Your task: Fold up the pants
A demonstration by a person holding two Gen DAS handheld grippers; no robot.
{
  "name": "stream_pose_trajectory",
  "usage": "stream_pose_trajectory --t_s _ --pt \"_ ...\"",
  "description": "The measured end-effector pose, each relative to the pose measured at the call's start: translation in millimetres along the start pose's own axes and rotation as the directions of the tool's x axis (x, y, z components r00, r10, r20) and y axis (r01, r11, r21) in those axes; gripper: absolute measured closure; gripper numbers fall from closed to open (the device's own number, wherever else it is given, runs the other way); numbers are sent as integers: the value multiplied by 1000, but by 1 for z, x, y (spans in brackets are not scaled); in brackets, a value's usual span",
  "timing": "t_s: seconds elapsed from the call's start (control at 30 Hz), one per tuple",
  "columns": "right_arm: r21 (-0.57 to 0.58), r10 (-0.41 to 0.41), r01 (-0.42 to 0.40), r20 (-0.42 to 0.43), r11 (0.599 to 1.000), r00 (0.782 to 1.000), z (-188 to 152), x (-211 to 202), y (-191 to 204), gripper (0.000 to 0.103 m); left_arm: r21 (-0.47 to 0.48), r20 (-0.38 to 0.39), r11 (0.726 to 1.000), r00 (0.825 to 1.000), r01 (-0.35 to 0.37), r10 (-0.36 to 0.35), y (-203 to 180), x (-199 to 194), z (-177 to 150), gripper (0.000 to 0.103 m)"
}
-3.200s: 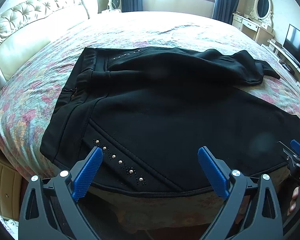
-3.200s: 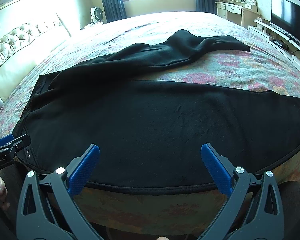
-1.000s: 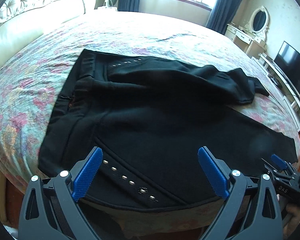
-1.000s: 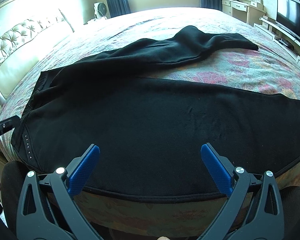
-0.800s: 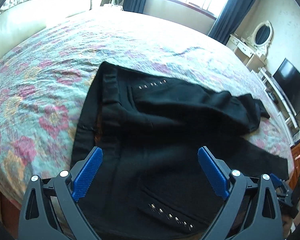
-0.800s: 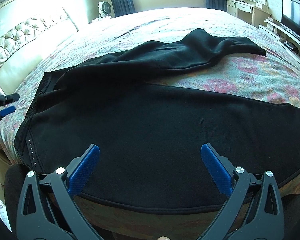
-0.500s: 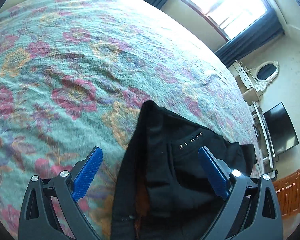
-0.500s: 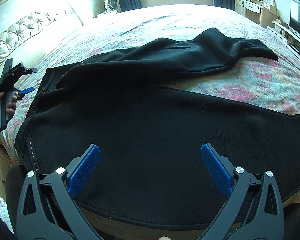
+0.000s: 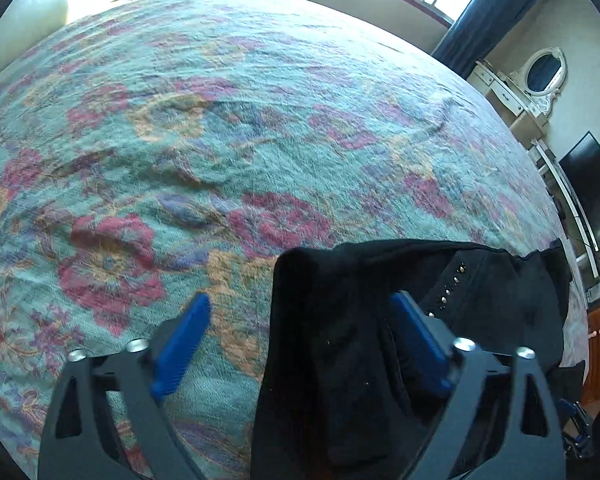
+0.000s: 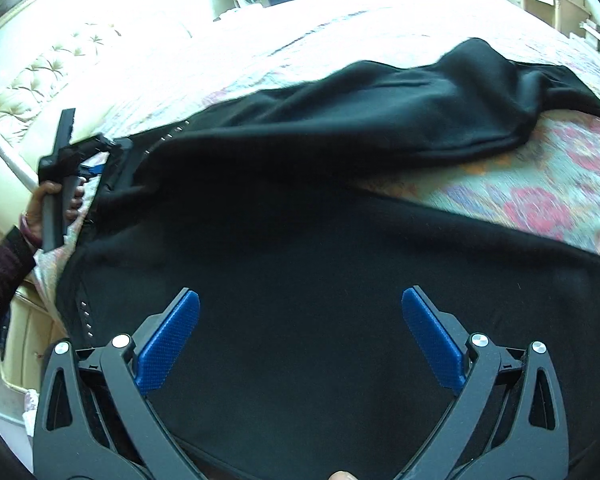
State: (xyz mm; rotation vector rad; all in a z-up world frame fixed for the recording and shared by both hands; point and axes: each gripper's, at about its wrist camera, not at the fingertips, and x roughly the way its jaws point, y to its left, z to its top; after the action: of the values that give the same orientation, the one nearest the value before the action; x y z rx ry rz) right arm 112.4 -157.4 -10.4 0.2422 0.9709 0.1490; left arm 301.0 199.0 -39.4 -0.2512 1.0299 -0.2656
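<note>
Floral-quilted bed: black pants spread flat, far waistband corner between the closing jaws of the left hand-held gripper, right hand-held gripper spread empty above the near leg; best to pinch both waistband layers squarely before lifting.

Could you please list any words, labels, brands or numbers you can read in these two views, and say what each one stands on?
None: no readable text shows in either view.
The black pants carry only rows of metal studs, no lettering.
The left gripper shows no legible marking from the right wrist view.
The floral bedspread bears only a pattern.
</note>
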Motion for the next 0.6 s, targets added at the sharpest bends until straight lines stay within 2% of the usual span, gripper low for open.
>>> stream_pose_trajectory --t_s 0.03,0.1,0.17,0.3,0.37,0.4,0.43,0.47,0.5,0.57,0.6 --pt "-16 26 -26 4 1000 1000 9 0 0 2 -23 -25 999 999 26 -26 2 5 1 79" --pt "-42 73 -73 -10 996 997 33 4 -3 2 -44 -51 999 999 5 -7 1 13 2 81" --pt "-80 108 -108 0 991 994 65 6 -10 2 -11 -65 999 997 -46 45 -6 17 2 81" --pt "-217 88 -87 -6 972 996 146 24 -27 2 45 -76 996 994 -73 77 -11 18 2 82" --pt "-272 52 -67 -62 960 997 187 48 -39 3 33 -87 998 995 -50 53 -5 17 3 82" --pt "-287 47 -73 -98 955 994 201 61 -44 16 21 -93 999 995 -39 41 -3 16 3 82" --pt "-306 42 -81 -131 949 990 214 75 -47 40 6 -98 1000 995 -27 28 0 17 4 82" --pt "-342 32 -89 -168 935 985 227 89 -48 47 -10 -99 1000 995 -17 16 3 17 4 82" --pt "-384 11 -88 -197 919 980 233 101 -47 49 -20 -99 1000 995 -11 9 4 18 3 82" --pt "-430 18 -152 -300 890 954 235 123 -46 47 -21 -93 1000 996 -8 6 5 18 2 82" --pt "-447 23 -187 -348 875 937 235 135 -44 37 -18 -91 1000 996 -8 6 4 18 2 82"
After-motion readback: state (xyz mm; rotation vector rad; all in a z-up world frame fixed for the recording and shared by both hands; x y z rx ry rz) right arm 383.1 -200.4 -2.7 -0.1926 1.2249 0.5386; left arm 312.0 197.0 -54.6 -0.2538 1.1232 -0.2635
